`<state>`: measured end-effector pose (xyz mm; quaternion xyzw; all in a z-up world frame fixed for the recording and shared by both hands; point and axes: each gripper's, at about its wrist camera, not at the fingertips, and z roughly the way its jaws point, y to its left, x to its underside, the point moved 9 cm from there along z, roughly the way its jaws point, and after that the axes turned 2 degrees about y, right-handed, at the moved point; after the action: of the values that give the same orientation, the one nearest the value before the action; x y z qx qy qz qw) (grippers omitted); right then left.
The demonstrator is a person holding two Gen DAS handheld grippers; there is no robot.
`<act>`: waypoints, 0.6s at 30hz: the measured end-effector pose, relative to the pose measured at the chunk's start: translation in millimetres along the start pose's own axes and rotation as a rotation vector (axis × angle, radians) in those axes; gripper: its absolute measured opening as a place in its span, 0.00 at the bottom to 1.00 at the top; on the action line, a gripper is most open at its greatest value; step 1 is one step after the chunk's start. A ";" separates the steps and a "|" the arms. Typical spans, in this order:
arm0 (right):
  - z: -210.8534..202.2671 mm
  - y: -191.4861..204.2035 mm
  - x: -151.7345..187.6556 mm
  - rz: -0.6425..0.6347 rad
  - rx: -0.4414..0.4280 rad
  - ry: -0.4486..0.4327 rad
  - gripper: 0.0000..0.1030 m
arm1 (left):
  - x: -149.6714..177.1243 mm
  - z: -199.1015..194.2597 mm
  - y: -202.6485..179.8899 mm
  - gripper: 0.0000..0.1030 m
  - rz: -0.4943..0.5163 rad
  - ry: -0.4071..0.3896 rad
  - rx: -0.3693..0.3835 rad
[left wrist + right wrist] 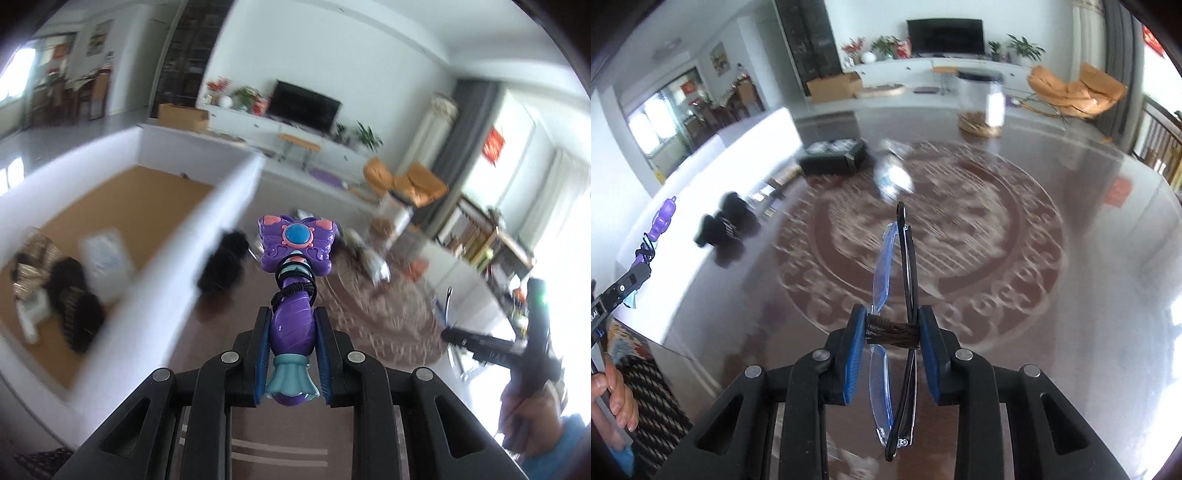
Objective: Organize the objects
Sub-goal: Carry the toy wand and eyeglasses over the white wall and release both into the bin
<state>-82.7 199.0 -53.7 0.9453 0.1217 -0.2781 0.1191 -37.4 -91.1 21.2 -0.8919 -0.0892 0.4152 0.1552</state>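
Observation:
My left gripper (291, 332) is shut on a purple butterfly toy wand (293, 258) with a black cord wound round its handle, held above the table beside a white-walled box (207, 206). My right gripper (892, 328) is shut on folded glasses (897, 295) with a black frame and blue-tinted lenses, held above the glass table. The wand also shows at the far left of the right wrist view (661, 221). The right gripper shows at the right edge of the left wrist view (480, 339).
The white box has a brown floor holding black fuzzy items (74, 302) and a white packet (105, 254). On the table lie a black fuzzy item (726, 229), a black tray (834, 157), a shiny packet (892, 173) and a clear jar (980, 103).

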 end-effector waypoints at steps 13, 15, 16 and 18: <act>-2.4 257.4 -119.5 -0.191 -0.382 -0.092 0.28 | -81.6 -33.6 164.1 0.21 -0.090 -0.004 -0.341; 5.5 302.2 -127.2 -0.230 -0.425 -0.088 0.29 | -75.1 -28.2 177.8 0.21 -0.091 0.021 -0.385; 10.9 319.5 -128.3 -0.248 -0.438 -0.080 0.29 | -73.0 -24.5 180.4 0.21 -0.090 0.031 -0.398; 27.5 353.8 -127.7 -0.284 -0.449 -0.052 0.29 | -65.2 -16.7 186.3 0.21 -0.087 0.047 -0.414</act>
<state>-95.7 -163.3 50.4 0.8613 0.3089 -0.2821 0.2886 -60.7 -287.7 12.5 -0.9096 -0.2074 0.3599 -0.0118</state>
